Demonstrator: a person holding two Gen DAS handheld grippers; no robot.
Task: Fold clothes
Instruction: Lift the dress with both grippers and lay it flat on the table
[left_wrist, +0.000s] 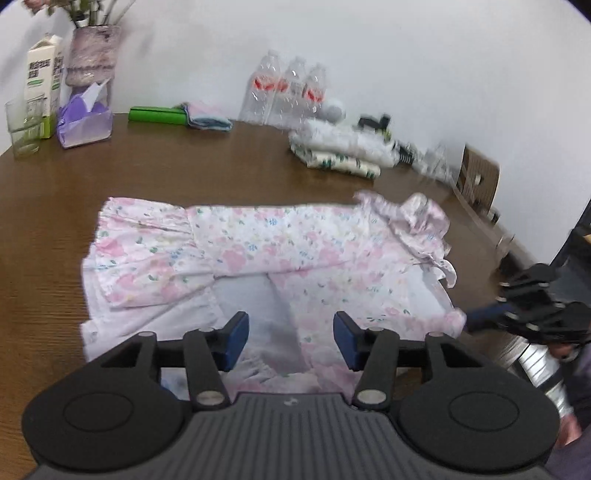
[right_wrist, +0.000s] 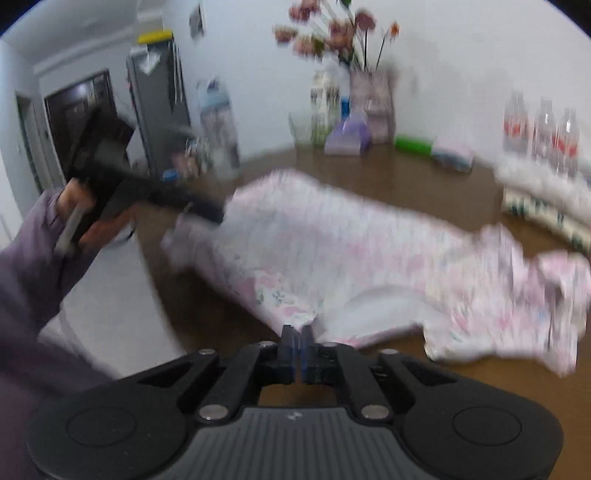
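Two tools: left gripper (left_wrist: 290, 341) with blue pads standing apart over the cloth, nothing pinched; right gripper (right_wrist: 296, 349) with pads drawn together at the near hem, whether on cloth or on nothing cannot be told through the blur.
Garment: pink-and-white floral cotton dress (left_wrist: 258, 254), lying spread on the brown wooden table (left_wrist: 55, 206).
Place: middle of the table, near the front edge, well apart from the stack of folded printed clothes (left_wrist: 340, 151) at the back.
Look: far long side already turned in over the middle, pale inside showing in the near half, ruffled collar end (left_wrist: 413, 221) bunched at the right, gathered skirt at the left.
Step, judged: lengthwise fold half made, near side yet to be brought over.
Next, judged: both tools to catch the near edge, one toward each end, then lift and lay it across evenly.
Risk, judged: thin soft fabric, likely to slip or wrinkle if caught unevenly.
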